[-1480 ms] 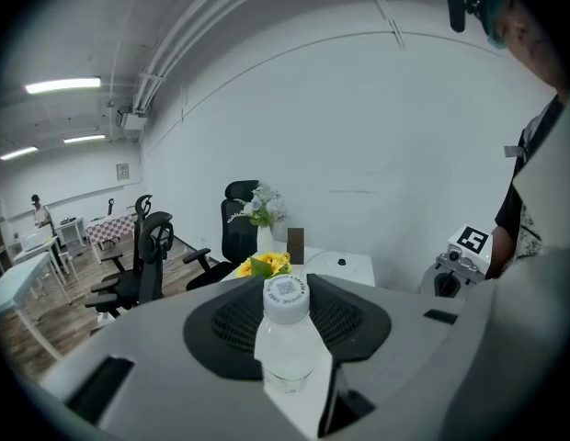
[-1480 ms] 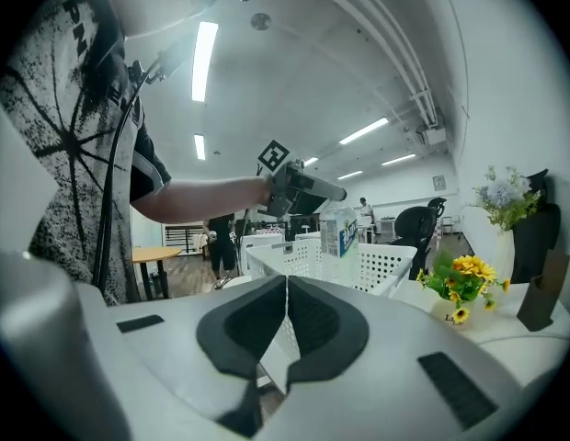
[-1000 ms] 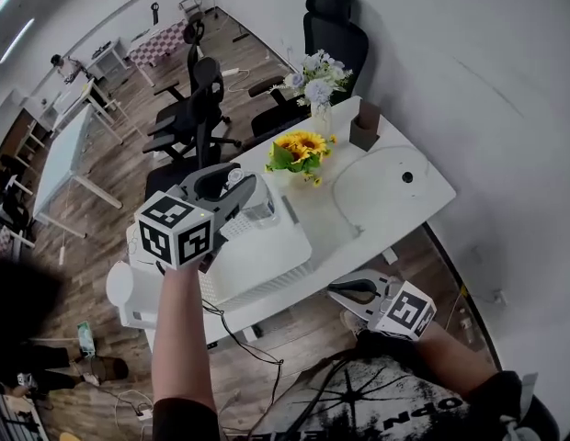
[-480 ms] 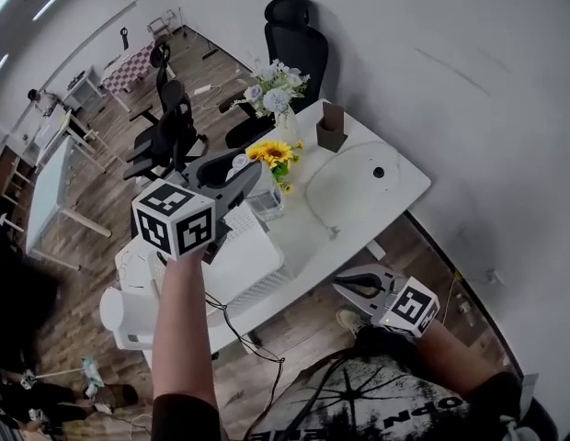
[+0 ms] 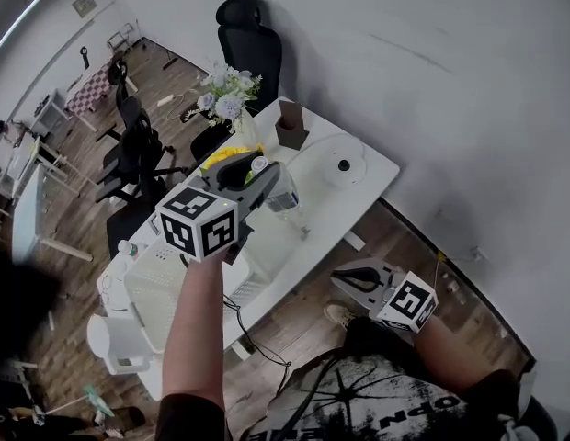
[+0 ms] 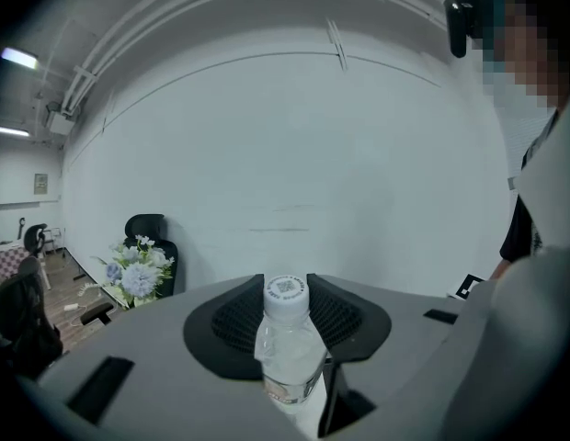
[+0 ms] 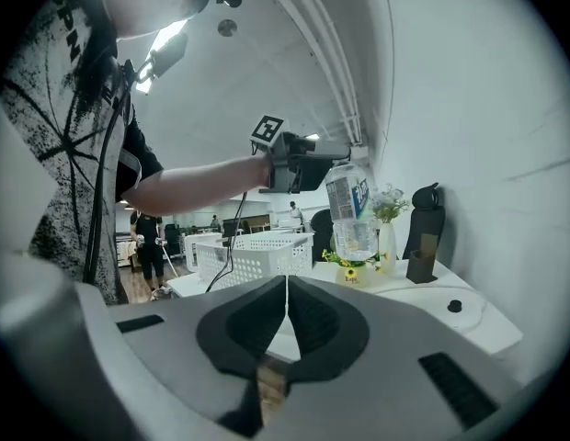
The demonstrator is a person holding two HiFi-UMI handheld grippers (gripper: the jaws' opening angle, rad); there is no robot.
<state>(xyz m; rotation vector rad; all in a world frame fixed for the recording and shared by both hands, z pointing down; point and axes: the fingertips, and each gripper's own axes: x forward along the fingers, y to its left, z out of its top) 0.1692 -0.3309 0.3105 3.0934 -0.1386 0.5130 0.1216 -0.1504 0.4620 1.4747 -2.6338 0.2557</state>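
Note:
My left gripper (image 5: 265,178) is shut on a clear plastic water bottle (image 5: 284,197) with a white cap (image 6: 286,289), and holds it in the air above the white table (image 5: 359,184). In the left gripper view the bottle (image 6: 290,361) stands upright between the jaws, against a bare white wall. The right gripper view shows the same bottle (image 7: 350,211) hanging under the left gripper (image 7: 308,166). My right gripper (image 5: 347,277) is shut with nothing in it, low off the table's near edge; its jaws (image 7: 286,294) meet in a thin line.
A white mesh basket (image 5: 164,288) stands on the table's left part. Also on the table are sunflowers (image 5: 219,158), a vase of pale flowers (image 5: 226,101), a brown box (image 5: 288,124) and a round white pad with a black knob (image 5: 343,165). A black office chair (image 5: 245,24) stands behind.
The left gripper has carried the bottle to the right, from over the basket to over the table's middle. The right gripper stays shut and low.

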